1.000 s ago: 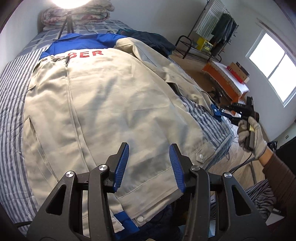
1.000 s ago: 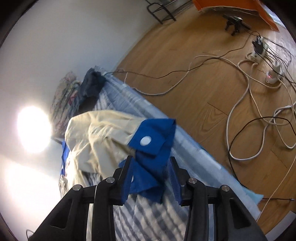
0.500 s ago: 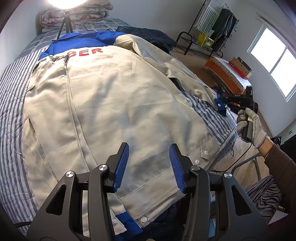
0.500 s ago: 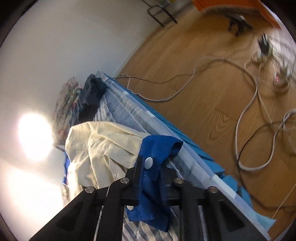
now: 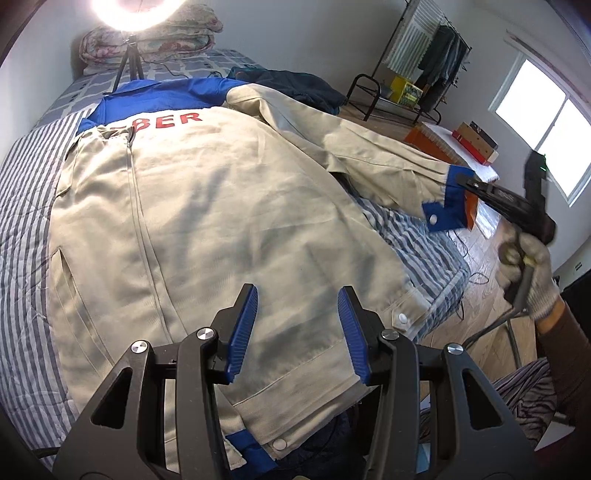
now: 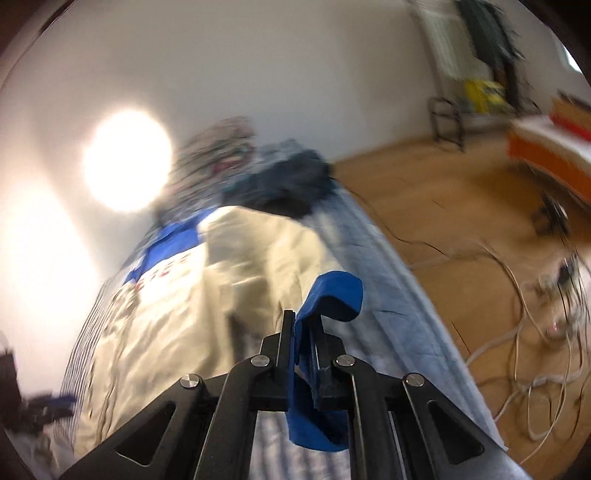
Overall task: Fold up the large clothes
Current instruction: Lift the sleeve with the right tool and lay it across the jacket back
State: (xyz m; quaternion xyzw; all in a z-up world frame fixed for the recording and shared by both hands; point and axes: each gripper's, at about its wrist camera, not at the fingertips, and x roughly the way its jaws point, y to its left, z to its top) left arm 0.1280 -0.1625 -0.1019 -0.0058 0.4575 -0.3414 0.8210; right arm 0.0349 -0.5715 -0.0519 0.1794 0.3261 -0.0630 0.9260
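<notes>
A large beige jacket (image 5: 207, 221) with a blue yoke and red letters lies spread on the striped bed (image 5: 22, 206). My left gripper (image 5: 297, 325) is open and empty, hovering over the jacket's hem. My right gripper (image 6: 301, 332) is shut on the blue sleeve cuff (image 6: 332, 291). In the left wrist view it (image 5: 465, 181) holds the cuff (image 5: 445, 210) lifted above the bed's right side, with the beige sleeve (image 5: 354, 155) stretched back to the shoulder.
A ring light on a tripod (image 5: 125, 55) and folded quilts (image 5: 155, 33) stand at the bed's head. Dark clothes (image 5: 295, 88) lie at the far right corner. A clothes rack (image 5: 424, 59), an orange bench (image 5: 447, 147) and floor cables (image 6: 517, 332) are to the right.
My right gripper closed on the blue cuff and raised it, lifting the sleeve off the bed and swinging toward the jacket. My left gripper stayed open over the hem.
</notes>
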